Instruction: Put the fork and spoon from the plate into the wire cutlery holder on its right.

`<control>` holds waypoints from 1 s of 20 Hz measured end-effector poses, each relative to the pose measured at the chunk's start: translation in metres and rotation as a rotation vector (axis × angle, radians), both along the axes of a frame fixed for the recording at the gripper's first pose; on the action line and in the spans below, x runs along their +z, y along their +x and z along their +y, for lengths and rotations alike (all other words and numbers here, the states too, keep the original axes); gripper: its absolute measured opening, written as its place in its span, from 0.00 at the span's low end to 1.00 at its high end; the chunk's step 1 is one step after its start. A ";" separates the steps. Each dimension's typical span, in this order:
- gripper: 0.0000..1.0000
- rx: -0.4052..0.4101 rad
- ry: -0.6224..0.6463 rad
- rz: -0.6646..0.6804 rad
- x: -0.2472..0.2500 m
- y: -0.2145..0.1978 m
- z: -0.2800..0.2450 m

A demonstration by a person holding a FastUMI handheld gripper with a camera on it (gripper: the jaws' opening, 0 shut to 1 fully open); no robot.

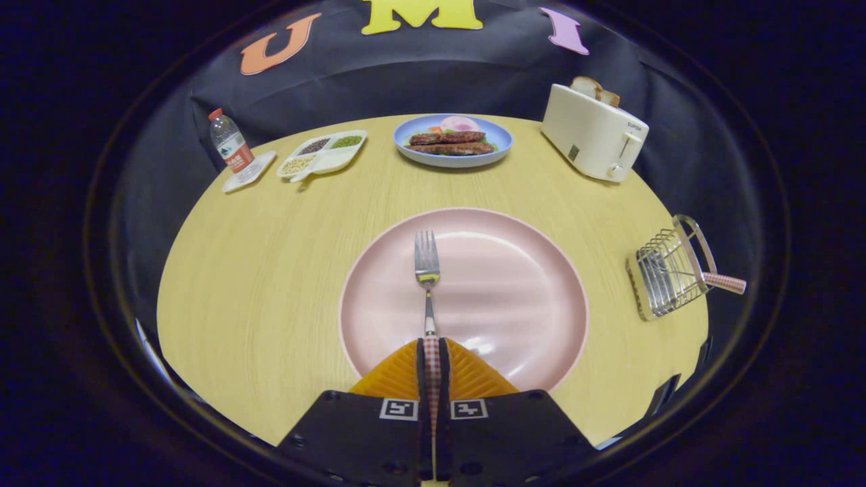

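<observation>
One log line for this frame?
gripper: shut on fork handle | fork: over pink plate | spoon: handle sticking from wire holder

The fork (427, 270) was shiny metal, the pink plate (514, 297) smooth and glossy, the table (270, 270) matt wood grain, and the holder (666, 274) bright wire, probably steel.

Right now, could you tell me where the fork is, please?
The fork is clamped by its handle between the tool's fingers, its prongs pointing ahead over the pink plate, left of the wire holder.
</observation>
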State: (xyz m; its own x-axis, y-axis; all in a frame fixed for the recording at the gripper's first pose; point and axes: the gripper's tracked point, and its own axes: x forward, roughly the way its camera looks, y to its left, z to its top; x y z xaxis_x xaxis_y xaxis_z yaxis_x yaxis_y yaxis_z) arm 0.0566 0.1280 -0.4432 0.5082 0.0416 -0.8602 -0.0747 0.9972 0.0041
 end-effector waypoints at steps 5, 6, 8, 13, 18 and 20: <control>0.03 0.039 0.024 -0.006 0.036 -0.026 -0.010; 0.02 0.043 0.034 -0.011 0.044 -0.031 -0.014; 0.03 0.059 0.033 -0.002 0.057 -0.040 -0.027; 0.03 0.062 0.039 -0.033 0.099 -0.046 -0.079; 0.03 0.007 0.026 -0.039 0.126 -0.041 -0.156; 0.03 -0.019 0.009 -0.046 0.135 -0.035 -0.189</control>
